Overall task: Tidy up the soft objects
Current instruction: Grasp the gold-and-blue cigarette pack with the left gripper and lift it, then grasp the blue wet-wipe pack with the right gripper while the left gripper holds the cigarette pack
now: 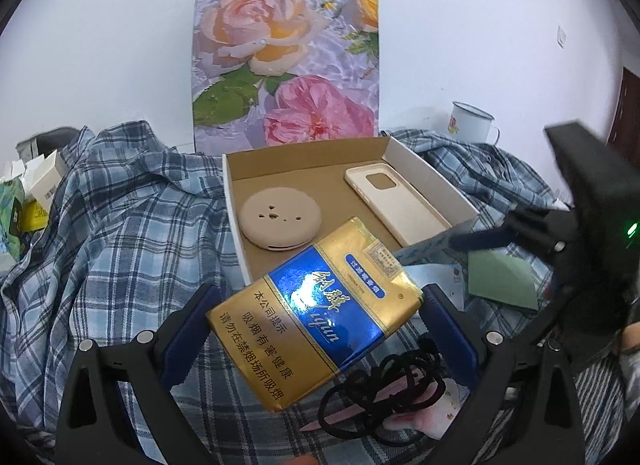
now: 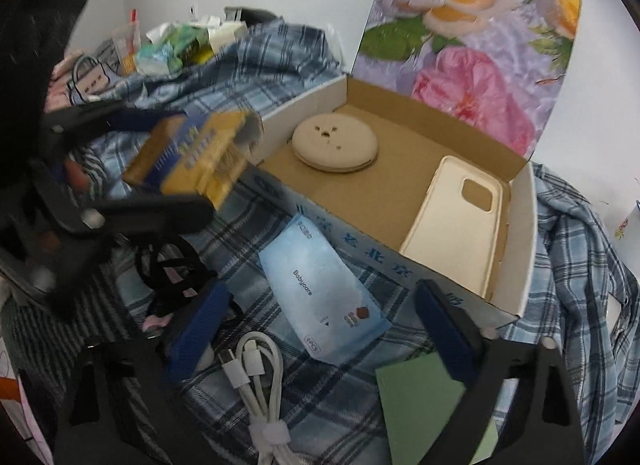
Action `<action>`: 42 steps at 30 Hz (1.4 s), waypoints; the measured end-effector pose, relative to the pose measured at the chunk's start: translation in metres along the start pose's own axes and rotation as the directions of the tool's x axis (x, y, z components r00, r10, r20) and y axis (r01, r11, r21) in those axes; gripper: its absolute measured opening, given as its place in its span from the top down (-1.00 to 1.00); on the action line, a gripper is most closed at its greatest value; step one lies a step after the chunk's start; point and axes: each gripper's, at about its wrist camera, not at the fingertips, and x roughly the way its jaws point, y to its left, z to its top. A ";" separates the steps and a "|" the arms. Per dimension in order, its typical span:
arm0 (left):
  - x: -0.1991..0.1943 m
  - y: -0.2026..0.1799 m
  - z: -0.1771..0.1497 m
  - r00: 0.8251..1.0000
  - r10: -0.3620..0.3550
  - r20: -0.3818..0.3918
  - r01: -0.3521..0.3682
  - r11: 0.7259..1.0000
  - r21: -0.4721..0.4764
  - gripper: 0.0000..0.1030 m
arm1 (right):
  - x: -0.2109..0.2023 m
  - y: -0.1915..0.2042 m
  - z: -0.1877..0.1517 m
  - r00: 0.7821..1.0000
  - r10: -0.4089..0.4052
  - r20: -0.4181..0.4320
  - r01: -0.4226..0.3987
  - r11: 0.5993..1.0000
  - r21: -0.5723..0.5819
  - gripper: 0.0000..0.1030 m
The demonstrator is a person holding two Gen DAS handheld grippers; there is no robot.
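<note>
Left gripper (image 1: 316, 325) clamps cigarette pack (image 1: 316, 313) | gold-blue, glossy, soft-crumpled | right gripper (image 2: 320, 329) wide, empty

On the gold-and-blue soft cigarette pack (image 1: 316, 313) I read "Liqun" and the warning "吸烟有害健康". The pale blue wipes sachet (image 2: 320, 289) says "Babycare" and "6PCS". Blue characters on the cardboard box's front wall (image 2: 360, 241) are illegible to me.

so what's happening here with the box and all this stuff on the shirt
A person is sorting small items into an open cardboard box on a plaid shirt. The left gripper holds a gold and blue cigarette pack just short of the box, which already has a round beige case and a cream phone case. The right gripper hangs open and empty above a blue wipes pack and white cable.
</note>
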 end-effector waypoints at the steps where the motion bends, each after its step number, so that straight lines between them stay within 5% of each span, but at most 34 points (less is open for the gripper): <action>1: 0.000 0.001 0.000 1.000 0.000 0.001 0.000 1.000 -0.006 -0.95 | 0.004 0.000 0.000 1.000 -0.001 -0.013 0.000 1.000 -0.004 -0.70; 8: -0.003 0.004 0.001 1.000 0.003 0.007 -0.003 1.000 -0.024 -0.95 | 0.017 0.002 -0.003 0.998 -0.016 -0.065 0.015 0.999 -0.030 0.15; 30: -0.018 0.026 0.007 0.997 0.029 0.072 -0.022 0.995 -0.095 -0.95 | -0.039 0.007 -0.003 0.981 -0.045 0.188 0.051 0.998 -0.026 0.21; 42: -0.036 0.020 0.019 0.981 0.087 0.172 -0.083 0.996 -0.032 -0.95 | -0.086 -0.003 -0.001 0.922 -0.089 0.378 0.076 0.996 0.048 0.21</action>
